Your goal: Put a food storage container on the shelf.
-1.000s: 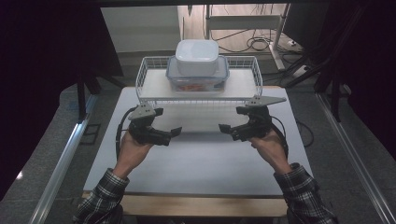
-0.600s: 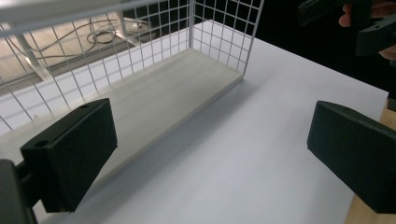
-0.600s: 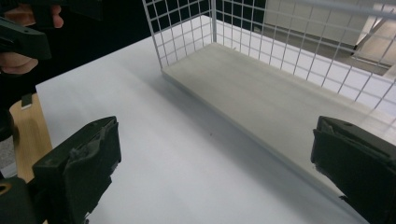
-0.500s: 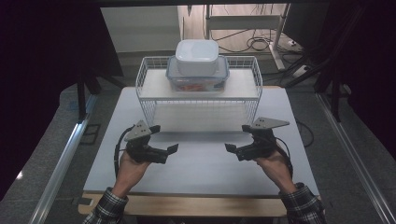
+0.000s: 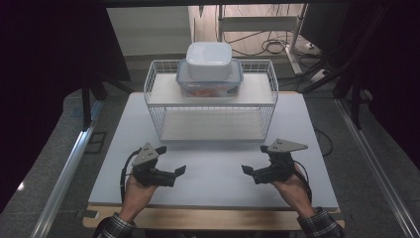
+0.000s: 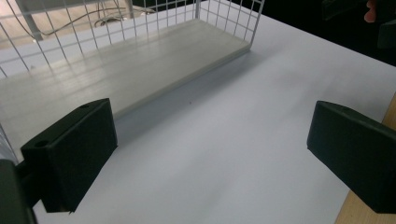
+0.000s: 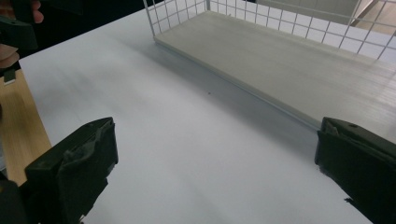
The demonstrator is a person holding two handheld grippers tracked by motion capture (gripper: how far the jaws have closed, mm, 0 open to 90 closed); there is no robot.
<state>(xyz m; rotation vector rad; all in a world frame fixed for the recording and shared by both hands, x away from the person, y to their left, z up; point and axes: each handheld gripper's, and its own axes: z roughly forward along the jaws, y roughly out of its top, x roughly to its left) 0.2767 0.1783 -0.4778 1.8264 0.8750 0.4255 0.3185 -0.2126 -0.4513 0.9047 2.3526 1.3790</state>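
My left gripper (image 5: 171,159) hovers low over the white table mat (image 5: 213,163) near its front edge, left of centre. It is open, and in the left gripper view (image 6: 210,154) the jaws stand wide apart with nothing between them. My right gripper (image 5: 255,158) mirrors it on the right, also open and empty (image 7: 215,172). The two grippers point toward each other. Beyond them stands a white wire rack (image 5: 210,106) with two shelves. Its lower shelf (image 6: 116,70) (image 7: 289,56) is bare.
On the rack's top shelf sits a clear lidded container (image 5: 209,82) with something orange inside, and a white lidded container (image 5: 209,59) is stacked on it. The mat ends at a wooden table edge (image 5: 208,218). Cables and a metal stand lie behind the table.
Both hands have drawn back from the rack toward the table's front edge and slightly outward. The jaws stay open and empty.
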